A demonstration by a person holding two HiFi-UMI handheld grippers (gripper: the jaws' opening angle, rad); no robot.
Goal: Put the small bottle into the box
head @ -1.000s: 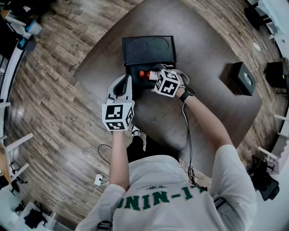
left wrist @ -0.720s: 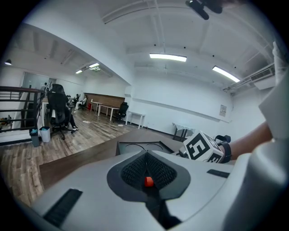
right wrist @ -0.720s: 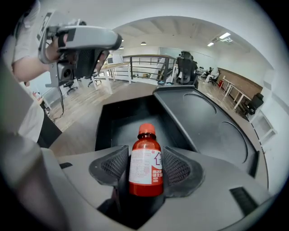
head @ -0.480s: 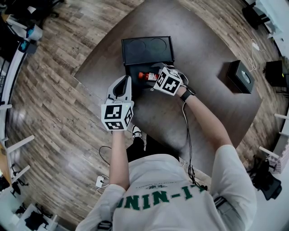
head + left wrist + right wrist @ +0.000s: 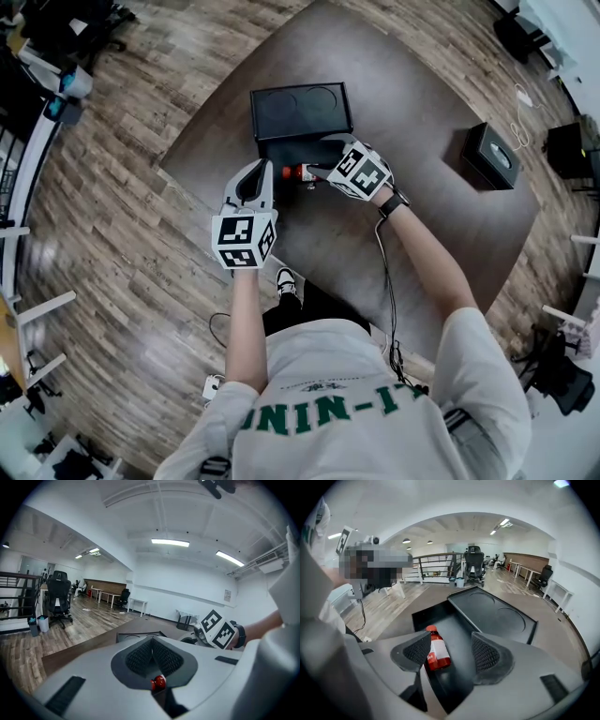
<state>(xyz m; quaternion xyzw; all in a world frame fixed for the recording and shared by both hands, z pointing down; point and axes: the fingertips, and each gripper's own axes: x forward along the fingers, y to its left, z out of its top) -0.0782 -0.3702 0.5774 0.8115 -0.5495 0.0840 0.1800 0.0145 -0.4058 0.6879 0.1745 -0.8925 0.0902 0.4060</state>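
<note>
A: Where does the small bottle (image 5: 436, 653) lie?

B: It lies on its side on the floor of the box (image 5: 459, 630); its red cap points away from the right gripper's camera and a white label wraps its middle; in that view it is close to the box's left wall; nothing holds it.

A: And the right gripper (image 5: 451, 645)?

B: Its jaws have just been opening and stand wide; it hangs above the open box, tilted downward; the bottle shows in the gap, close beside the left-hand pad (image 5: 416, 651) but lower than it; neither pad presses on it.

A: The lid (image 5: 494, 613)?

B: It is open, beyond the box and joined at the far edge; two round hollows mark its inner face.

A: What of the left gripper (image 5: 151, 643)?

B: Its jaws are closed together with nothing between them; in the head view it sits just beside the box's near left corner, over the dark table (image 5: 422, 225); whether it touches the box cannot be told; its own view catches the right gripper's marker cube (image 5: 215, 629) off to the right.

A: Anything else on the table?

B: A smaller dark case (image 5: 489, 156) stands well apart, toward the right edge; wooden floor (image 5: 141, 281) surrounds the table.
</note>
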